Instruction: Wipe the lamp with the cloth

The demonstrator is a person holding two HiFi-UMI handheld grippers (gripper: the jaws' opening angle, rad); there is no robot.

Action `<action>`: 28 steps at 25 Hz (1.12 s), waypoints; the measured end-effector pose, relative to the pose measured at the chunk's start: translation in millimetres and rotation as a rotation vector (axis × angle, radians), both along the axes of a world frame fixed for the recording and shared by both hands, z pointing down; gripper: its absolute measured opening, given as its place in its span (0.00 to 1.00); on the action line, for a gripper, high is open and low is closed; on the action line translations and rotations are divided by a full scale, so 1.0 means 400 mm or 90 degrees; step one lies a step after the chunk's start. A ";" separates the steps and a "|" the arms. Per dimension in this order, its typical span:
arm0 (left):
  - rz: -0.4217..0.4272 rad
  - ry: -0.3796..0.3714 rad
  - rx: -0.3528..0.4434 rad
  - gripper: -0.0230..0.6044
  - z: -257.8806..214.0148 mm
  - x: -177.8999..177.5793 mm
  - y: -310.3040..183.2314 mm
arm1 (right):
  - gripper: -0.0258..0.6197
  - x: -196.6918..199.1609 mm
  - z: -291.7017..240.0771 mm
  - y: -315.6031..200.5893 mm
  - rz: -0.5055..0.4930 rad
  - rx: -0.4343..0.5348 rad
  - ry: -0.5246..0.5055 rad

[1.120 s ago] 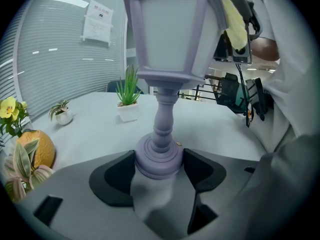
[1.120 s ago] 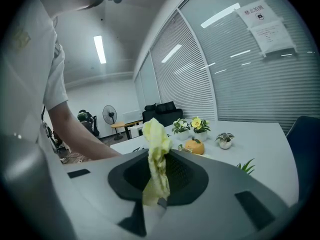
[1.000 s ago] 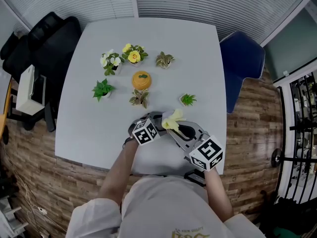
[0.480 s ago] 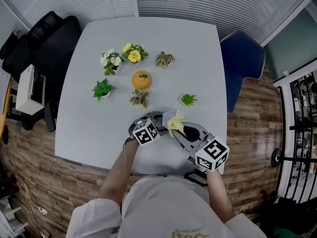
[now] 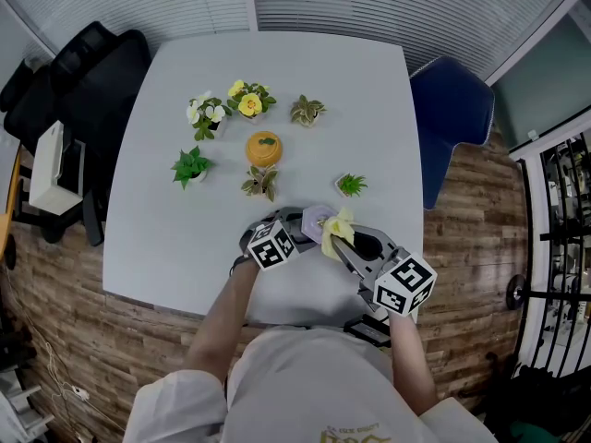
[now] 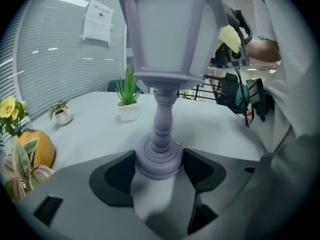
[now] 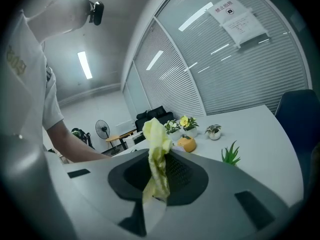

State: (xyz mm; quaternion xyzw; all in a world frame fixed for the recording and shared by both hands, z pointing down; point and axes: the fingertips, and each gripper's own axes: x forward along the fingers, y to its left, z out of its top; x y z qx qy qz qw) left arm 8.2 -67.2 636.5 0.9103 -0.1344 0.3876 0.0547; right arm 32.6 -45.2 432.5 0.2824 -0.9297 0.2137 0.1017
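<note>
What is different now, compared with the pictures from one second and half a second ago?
The right claw, shut on the yellow cloth, moved to the person's right, uncovering the top of the lamp. The left claw kept its grip on the lamp base; the plants stayed put.

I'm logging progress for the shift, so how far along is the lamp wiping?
Set up: the left gripper is shut on the base of the lamp, the right gripper is shut on the yellow cloth. In hand: the cloth sits by the lamp's shade, contact unclear. Left: the wiping itself; no part shows as cleaned.
</note>
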 end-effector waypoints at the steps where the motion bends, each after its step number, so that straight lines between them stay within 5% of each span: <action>1: 0.000 0.000 0.000 0.52 0.000 0.000 0.000 | 0.15 0.003 0.000 -0.002 0.004 -0.003 -0.004; 28: 0.000 -0.001 0.000 0.52 -0.001 0.003 -0.001 | 0.14 0.070 0.041 -0.085 0.099 -0.067 -0.048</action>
